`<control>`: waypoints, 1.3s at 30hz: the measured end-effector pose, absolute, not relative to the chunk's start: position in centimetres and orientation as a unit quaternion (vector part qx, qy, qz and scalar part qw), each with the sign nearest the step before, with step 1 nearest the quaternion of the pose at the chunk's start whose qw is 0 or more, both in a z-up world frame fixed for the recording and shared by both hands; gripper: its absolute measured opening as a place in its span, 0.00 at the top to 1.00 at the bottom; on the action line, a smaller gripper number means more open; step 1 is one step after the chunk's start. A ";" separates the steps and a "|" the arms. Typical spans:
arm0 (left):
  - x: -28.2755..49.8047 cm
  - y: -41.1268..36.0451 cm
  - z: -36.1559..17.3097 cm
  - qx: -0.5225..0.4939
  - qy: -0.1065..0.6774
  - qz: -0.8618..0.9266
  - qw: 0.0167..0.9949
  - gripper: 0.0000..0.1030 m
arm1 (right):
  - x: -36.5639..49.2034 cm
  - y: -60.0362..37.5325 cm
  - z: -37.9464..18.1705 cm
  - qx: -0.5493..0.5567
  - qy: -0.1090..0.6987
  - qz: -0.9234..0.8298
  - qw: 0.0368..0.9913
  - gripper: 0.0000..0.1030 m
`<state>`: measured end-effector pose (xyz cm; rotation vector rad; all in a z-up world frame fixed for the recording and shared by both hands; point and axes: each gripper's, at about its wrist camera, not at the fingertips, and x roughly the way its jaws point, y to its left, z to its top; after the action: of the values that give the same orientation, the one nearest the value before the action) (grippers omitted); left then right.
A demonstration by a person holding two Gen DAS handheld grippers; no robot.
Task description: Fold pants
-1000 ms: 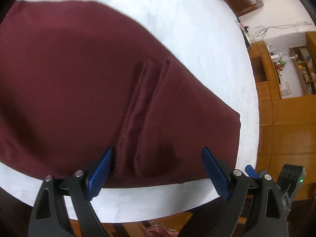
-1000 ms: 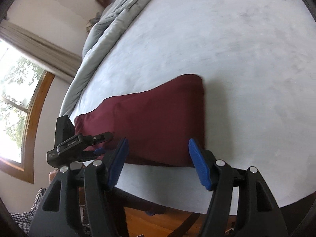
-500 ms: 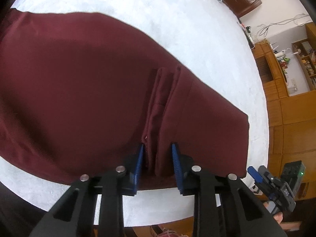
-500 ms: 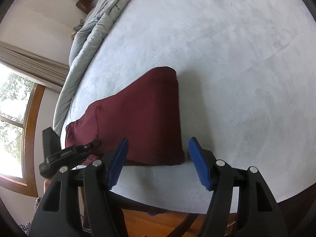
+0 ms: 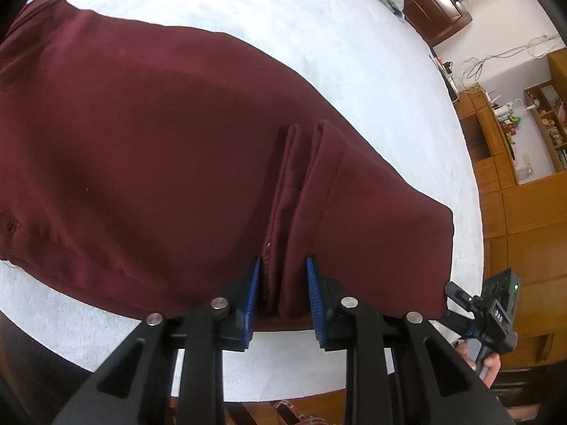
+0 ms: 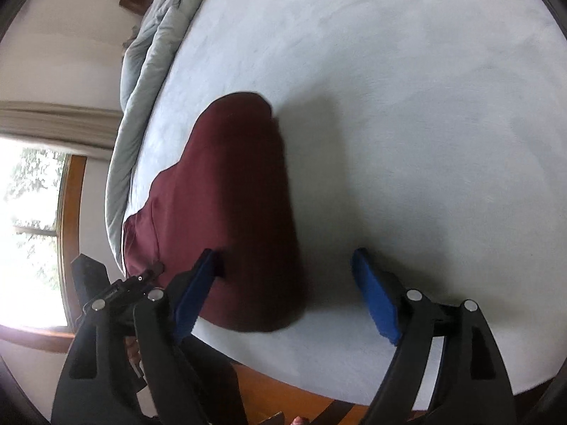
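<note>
Dark maroon pants (image 5: 149, 148) lie spread on the white bed (image 5: 319, 35). My left gripper (image 5: 281, 294) is shut on a raised ridge of the fabric at the pants' near edge, blue pads pinching both sides. In the right wrist view the pants (image 6: 230, 212) run away from me. Their near corner sits low between the fingers of my right gripper (image 6: 287, 294), whose jaws are opening and whose pads do not touch the cloth. The left gripper (image 6: 117, 290) shows at the left there. The right gripper (image 5: 489, 304), held by a hand, shows at the left wrist view's right edge.
A grey duvet (image 6: 149, 53) is bunched along the far side of the bed. A window (image 6: 32, 230) stands beyond it. Wooden cabinets and shelves (image 5: 514, 194) line the wall. The bed's near edge drops to a wooden floor (image 6: 283, 389).
My left gripper went from wide open to shut on the fabric ridge. My right gripper sank toward the pants' near corner, rolled a little, and its jaws widened.
</note>
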<state>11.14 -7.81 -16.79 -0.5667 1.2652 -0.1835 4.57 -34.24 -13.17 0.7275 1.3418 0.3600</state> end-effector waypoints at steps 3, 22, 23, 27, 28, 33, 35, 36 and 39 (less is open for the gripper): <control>11.3 -8.4 -16.9 -0.257 0.585 -0.082 0.765 0.74 | 5.2 -33.1 -13.3 0.312 0.610 0.175 0.707 0.26; 11.0 -10.3 -19.0 -0.260 0.591 -0.106 0.757 0.68 | 3.9 -33.1 -12.2 0.269 0.613 0.171 0.722 0.77; 11.0 -10.2 -18.9 -0.264 0.589 -0.107 0.756 0.68 | 3.7 -33.6 -13.3 0.293 0.614 0.166 0.714 0.76; 11.1 -10.1 -18.2 -0.251 0.589 -0.108 0.761 0.61 | 3.6 -34.4 -12.8 0.306 0.602 0.167 0.718 0.69; 11.1 -10.1 -18.0 -0.243 0.590 -0.105 0.763 0.61 | 3.6 -34.3 -12.2 0.288 0.600 0.166 0.728 0.65; 11.1 -10.8 -13.2 -0.203 0.548 -0.108 0.804 0.53 | 3.8 -33.3 -7.3 0.195 0.576 0.138 0.782 0.63; 11.3 -11.7 -11.8 -0.192 0.535 -0.116 0.815 0.43 | 3.7 -32.8 -5.7 0.181 0.563 0.146 0.793 0.64; 11.5 -12.2 -11.4 -0.187 0.532 -0.123 0.817 0.43 | 3.8 -32.3 -5.0 0.172 0.560 0.147 0.797 0.64; 12.1 -14.1 -11.7 -0.171 0.541 -0.132 0.813 0.43 | 4.0 -30.7 -4.1 0.152 0.559 0.152 0.801 0.64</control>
<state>12.08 -14.09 -11.69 -0.3641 1.1538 -0.2813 4.04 -30.73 -4.13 0.3269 1.1985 0.3254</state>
